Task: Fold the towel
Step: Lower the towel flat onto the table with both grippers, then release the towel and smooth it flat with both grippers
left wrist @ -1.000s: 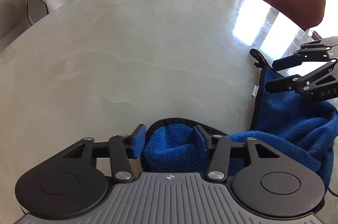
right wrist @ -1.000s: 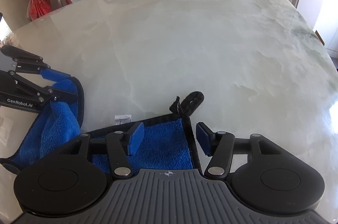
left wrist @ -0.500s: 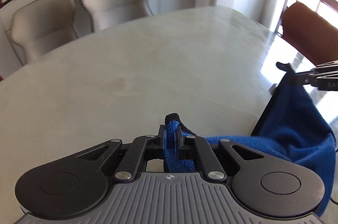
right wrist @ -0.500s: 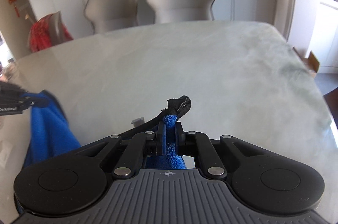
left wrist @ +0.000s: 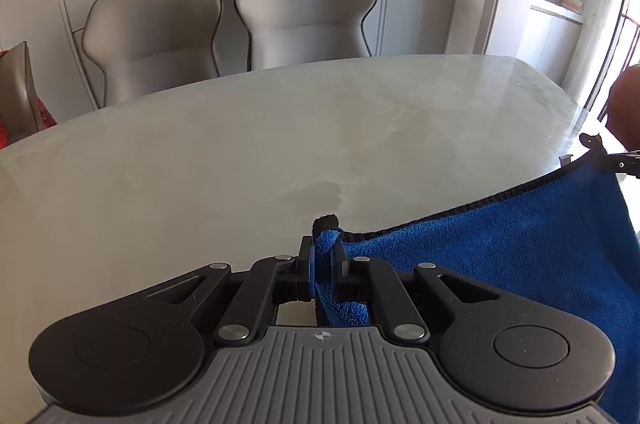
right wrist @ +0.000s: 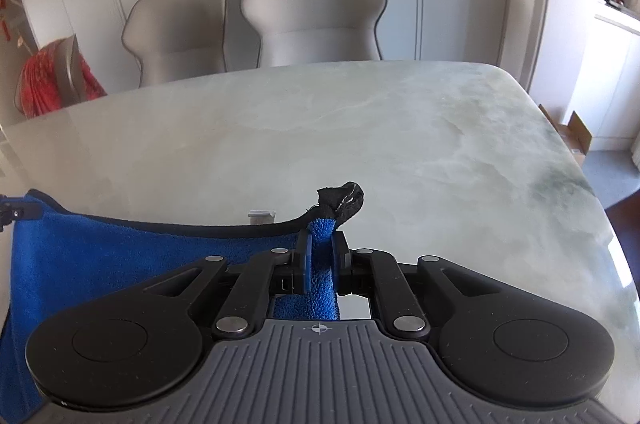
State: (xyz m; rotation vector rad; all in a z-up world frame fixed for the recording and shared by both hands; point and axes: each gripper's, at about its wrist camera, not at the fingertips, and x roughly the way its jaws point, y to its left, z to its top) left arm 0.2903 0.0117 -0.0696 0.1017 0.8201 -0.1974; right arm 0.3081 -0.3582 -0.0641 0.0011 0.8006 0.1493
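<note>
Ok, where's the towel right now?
The blue towel hangs stretched between the left gripper and the right gripper, each pinching a corner above the marble table.

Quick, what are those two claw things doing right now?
Left gripper: closed on a corner of the blue fluffy towel.
Right gripper: closed on another corner.

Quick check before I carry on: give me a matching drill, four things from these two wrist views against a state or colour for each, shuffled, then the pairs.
1 left gripper
2 towel
3 table
4 chairs

A grey, behind the table's far edge
B shut on a towel corner
C pale marble
D blue, black-edged, strung between both grippers

Pairs: 1-B, 2-D, 3-C, 4-A. The right gripper is also shut on a corner.
</note>
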